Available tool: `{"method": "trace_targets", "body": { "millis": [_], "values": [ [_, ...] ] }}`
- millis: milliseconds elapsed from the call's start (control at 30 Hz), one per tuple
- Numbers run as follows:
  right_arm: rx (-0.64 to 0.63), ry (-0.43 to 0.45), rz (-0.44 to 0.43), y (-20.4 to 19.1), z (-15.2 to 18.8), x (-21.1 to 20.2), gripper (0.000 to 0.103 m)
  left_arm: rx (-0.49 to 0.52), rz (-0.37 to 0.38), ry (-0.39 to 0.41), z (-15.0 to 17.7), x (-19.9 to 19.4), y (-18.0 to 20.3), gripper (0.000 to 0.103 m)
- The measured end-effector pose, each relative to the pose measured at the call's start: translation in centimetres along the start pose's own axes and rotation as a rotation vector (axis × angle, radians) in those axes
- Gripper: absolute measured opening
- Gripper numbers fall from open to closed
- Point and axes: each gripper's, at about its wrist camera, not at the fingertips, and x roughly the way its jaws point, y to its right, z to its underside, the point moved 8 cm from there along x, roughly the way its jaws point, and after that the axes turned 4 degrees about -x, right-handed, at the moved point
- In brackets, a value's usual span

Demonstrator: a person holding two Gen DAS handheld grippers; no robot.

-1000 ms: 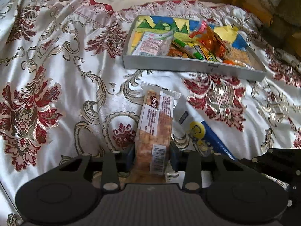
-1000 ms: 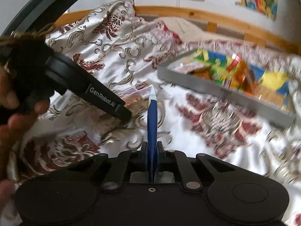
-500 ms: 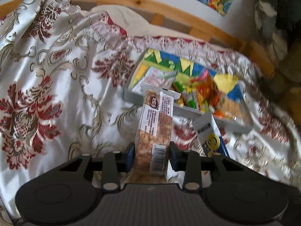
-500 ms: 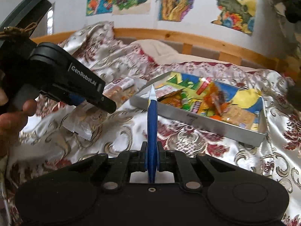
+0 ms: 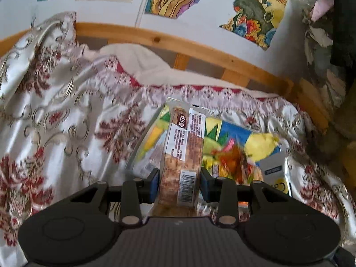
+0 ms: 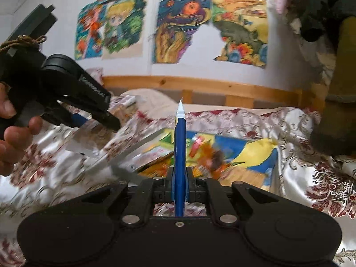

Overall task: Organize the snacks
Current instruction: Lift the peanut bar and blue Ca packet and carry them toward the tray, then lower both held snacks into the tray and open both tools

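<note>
A bed fills both views, spread with a glossy white cover (image 5: 55, 115) worked in dark red flowers and pale gold scrolls, rumpled into folds on the left. A scalloped red-and-white border runs along its far edge, and beyond that a cream pillow (image 5: 142, 60) lies against a slatted pine headboard (image 5: 200, 53). The wall (image 5: 200, 22) behind is white and hung with bright paintings (image 6: 178, 29): a blond cartoon figure, swirls of orange, blue and yellow. Dark clothing hangs at the right edge.

On the cover sits a shallow grey tray (image 6: 124, 155) with a lining of blue, yellow and green shapes; it holds a blurred heap of orange, red and white snack packets.

The left gripper (image 5: 179, 184) pinches a clear-wrapped biscuit bar (image 5: 182, 155) by its lower, barcoded end, and the bar stands upright in front of the tray's left part. In the right wrist view a hand (image 6: 13, 140) grips that tool at the left.

The right gripper (image 6: 179, 188) has its jaws pressed together on a thin blue packet (image 6: 179, 146), held edge-on with its white tip up, in front of the tray. In the left wrist view the packet shows at the right, white and blue, by the tray's near corner.
</note>
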Motion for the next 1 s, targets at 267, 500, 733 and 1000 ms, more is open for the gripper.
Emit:
{"method": "trace_targets", "body": {
  "millis": [267, 500, 733, 1000],
  "values": [
    [0.029, 0.104, 0.084, 5.2, -2.0, 3.0, 0.008, 0.039, -0.008, 0.075, -2.6, 2.3, 3.6, 0.04],
    [0.068, 0.13, 0.125, 7.8, -2.4, 6.5, 0.008, 0.048, 0.005, 0.094, -3.4, 6.2, 6.2, 0.04],
    [0.077, 0.053, 0.191, 9.8, -1.1, 9.3, 0.008, 0.059, 0.028, 0.07, -2.0, 9.9, 8.6, 0.04],
    [0.176, -0.029, 0.19, 11.8, 1.7, 10.7, 0.008, 0.008, -0.018, 0.015, 0.7, 12.6, 8.5, 0.041]
  ]
}}
